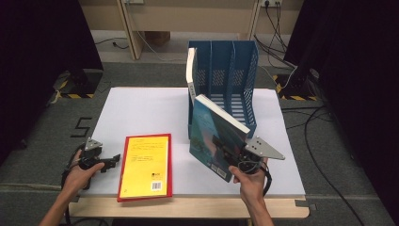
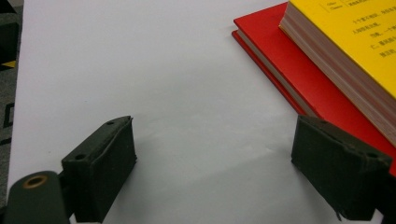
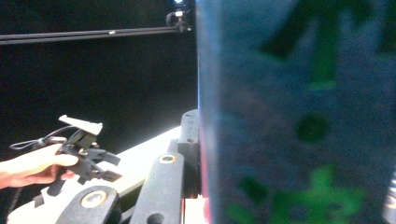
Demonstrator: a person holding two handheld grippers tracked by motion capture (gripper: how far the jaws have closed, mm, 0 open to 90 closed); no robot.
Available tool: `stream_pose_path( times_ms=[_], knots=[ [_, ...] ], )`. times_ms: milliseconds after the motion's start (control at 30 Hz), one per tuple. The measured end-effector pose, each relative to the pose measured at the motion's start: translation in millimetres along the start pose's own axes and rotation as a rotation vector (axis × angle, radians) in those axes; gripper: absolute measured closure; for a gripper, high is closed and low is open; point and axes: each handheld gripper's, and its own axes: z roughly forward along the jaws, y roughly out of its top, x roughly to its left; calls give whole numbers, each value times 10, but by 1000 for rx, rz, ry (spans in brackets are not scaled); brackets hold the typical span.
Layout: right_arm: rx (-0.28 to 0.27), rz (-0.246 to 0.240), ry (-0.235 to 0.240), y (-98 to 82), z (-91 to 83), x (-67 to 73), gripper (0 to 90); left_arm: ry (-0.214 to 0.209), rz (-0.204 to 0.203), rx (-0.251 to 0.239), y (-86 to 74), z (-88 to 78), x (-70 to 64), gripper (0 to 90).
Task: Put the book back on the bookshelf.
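The right claw [image 1: 229,153] is clamped on the lower part of a blue book [image 1: 217,139], holding it off the table [image 1: 141,108] with the cover tilted and facing left. The book's long axis runs from the claw up and away toward the blue rack [image 1: 237,70], which stands just beyond it at the table's far side; the book's top edge already sits close in front of the rack's slots. In the right gripper view the cover [image 3: 299,116] fills the space beside one jaw, pressed against it — a firm grip, jaws nearly closed on the book's thickness.

A white book [image 1: 191,70] already stands in the rack's leftmost slot, so the free slots lie to its right, straight ahead of the held book. The move ahead likely turns on bringing the book upright and lining it up with one of those dividers.

The left claw [image 1: 109,162] rests low at the near left of the table, jaws wide apart and empty, just beside a yellow book [image 1: 145,165] lying flat on a red one [image 2: 280,60] — well apart from the rack, so the right hand is the nearer.
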Motion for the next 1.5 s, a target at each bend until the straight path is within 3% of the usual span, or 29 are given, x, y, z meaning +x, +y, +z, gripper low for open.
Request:
stream_pose_path(
  times_ms=[400,733,1100,1367,1500],
  knots=[
    [-64,-23,-72,296,-227,-63,743,1,-2,-3,0,3,-4,125],
    [-84,-34,-113,487,-275,-123,742,1,-2,-2,0,4,-1,123],
    [-107,-14,-186,618,-114,-372,742,4,-2,-1,3,9,-4,119],
    [-100,-33,-245,713,136,-525,742,5,0,-2,3,10,-4,117],
    [-106,-14,-261,719,278,-618,742,5,0,-1,4,10,-5,117]
  ],
)
